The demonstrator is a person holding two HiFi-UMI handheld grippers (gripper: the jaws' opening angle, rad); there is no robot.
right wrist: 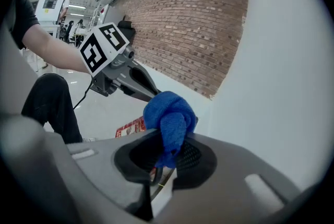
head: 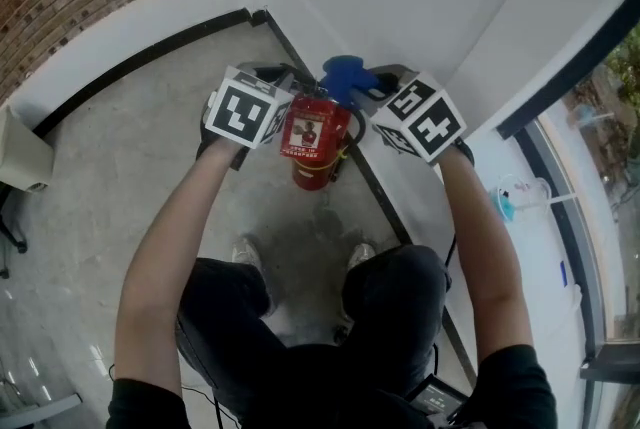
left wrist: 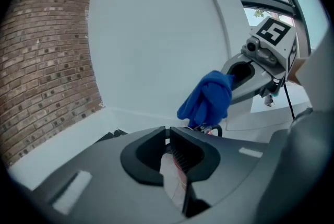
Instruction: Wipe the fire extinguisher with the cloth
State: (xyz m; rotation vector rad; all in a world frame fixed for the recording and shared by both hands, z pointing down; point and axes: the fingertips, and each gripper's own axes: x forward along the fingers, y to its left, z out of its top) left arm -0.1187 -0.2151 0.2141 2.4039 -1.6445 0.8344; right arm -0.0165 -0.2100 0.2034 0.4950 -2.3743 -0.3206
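CORNER CLEAN-UP: The jaws of the right gripper (right wrist: 166, 154) are clamped on a bunched blue cloth (right wrist: 169, 116), and the wad bulges out past their tips. The jaws of the left gripper (left wrist: 168, 147) stand only a narrow slit apart with nothing pinched between them. A red-and-white label shows just below them.

From the head view, the cloth sits on the top end of the red fire extinguisher (head: 316, 142). The cylinder's long axis runs from 12 o'clock to 6 o'clock in that view – valve end at about 1 o'clock under the cloth, rounded base toward 6, label facing up at the camera. Whether the base rests on the floor (head: 120, 167) cannot be told.

The left gripper's marker cube (head: 245, 112) flanks the extinguisher at 10 o'clock and the right gripper's marker cube (head: 425, 117) at 2 o'clock – both close beside it. A white wall (left wrist: 156, 35) rises behind, meeting a brick wall (left wrist: 42, 61) at 9 o'clock in the left gripper view.
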